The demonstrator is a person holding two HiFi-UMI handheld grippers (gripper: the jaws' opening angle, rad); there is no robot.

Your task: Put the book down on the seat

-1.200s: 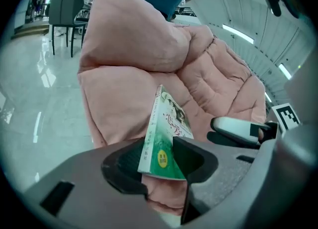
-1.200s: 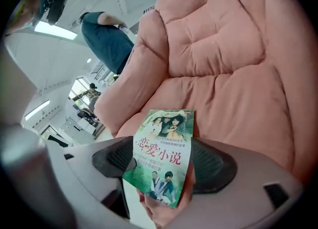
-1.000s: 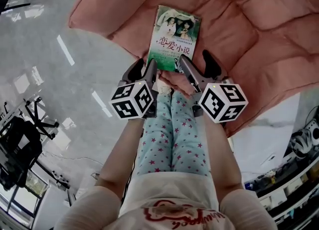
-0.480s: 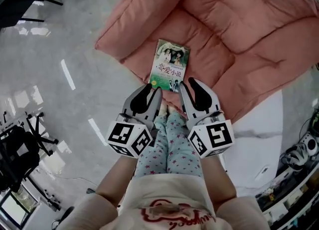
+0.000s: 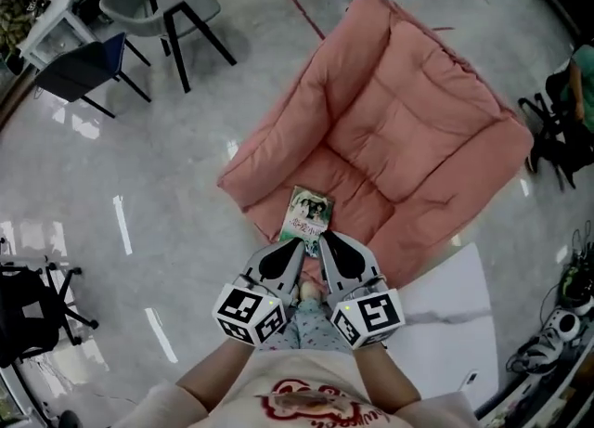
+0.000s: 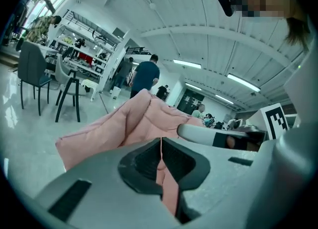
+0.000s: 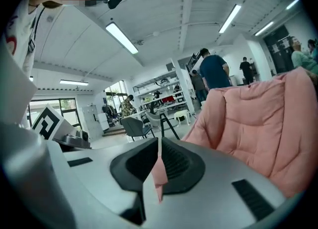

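Observation:
The book [image 5: 308, 213], with a green and white cover, lies flat near the front edge of the pink cushioned seat [image 5: 408, 129]. Both grippers hang side by side just in front of the book and above it, touching nothing. My left gripper [image 5: 295, 246] has just been closing; its jaws now meet with nothing between them, as the left gripper view [image 6: 161, 141] shows against the pink seat [image 6: 134, 118]. My right gripper [image 5: 327, 239] has likewise just closed empty, its jaws touching in the right gripper view [image 7: 159, 141], with the seat [image 7: 258, 118] to its right.
Grey chairs [image 5: 162, 4] and a dark chair [image 5: 79, 69] stand on the shiny floor at upper left. A white sheet [image 5: 445, 296] lies beside the seat at right. A black stand [image 5: 28, 310] is at far left. A seated person [image 5: 580, 73] is at the right edge.
Both grippers have lifted up and back from the book and their jaws have gone from open to shut. The book stays lying on the seat.

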